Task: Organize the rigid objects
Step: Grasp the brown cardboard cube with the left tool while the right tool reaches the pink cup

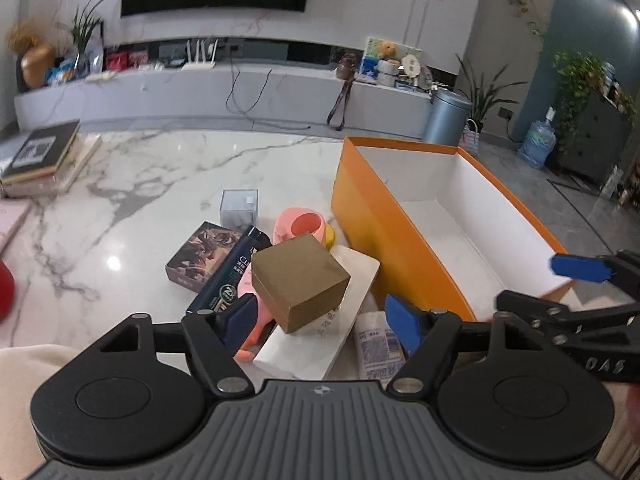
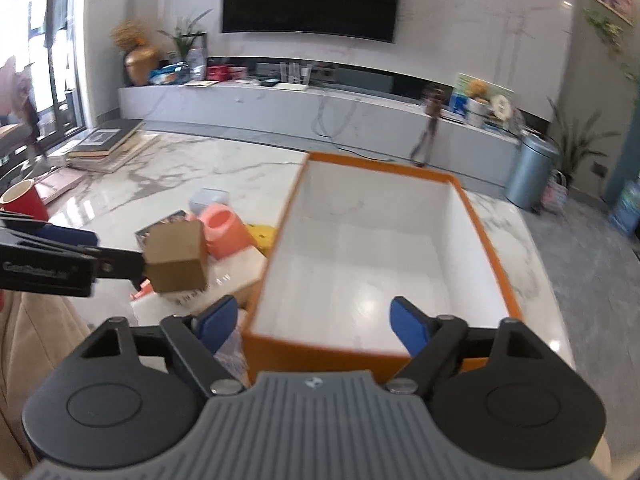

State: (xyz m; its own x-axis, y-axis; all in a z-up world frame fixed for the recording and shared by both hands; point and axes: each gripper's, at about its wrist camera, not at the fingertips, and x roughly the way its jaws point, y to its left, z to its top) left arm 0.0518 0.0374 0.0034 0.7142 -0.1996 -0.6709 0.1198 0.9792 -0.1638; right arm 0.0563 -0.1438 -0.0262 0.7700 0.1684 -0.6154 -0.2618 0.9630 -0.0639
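Left wrist: left gripper [image 1: 322,314] open behind brown box [image 1: 300,280].

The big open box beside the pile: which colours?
Orange outside, white inside; the right wrist view shows it best.

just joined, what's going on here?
A person with two handheld grippers appears to be sorting clutter on a marble table into an empty orange box. The left gripper is open around a small brown cardboard box tilted on the pile, not visibly clamped. The right gripper is open and empty at the orange box's near end.
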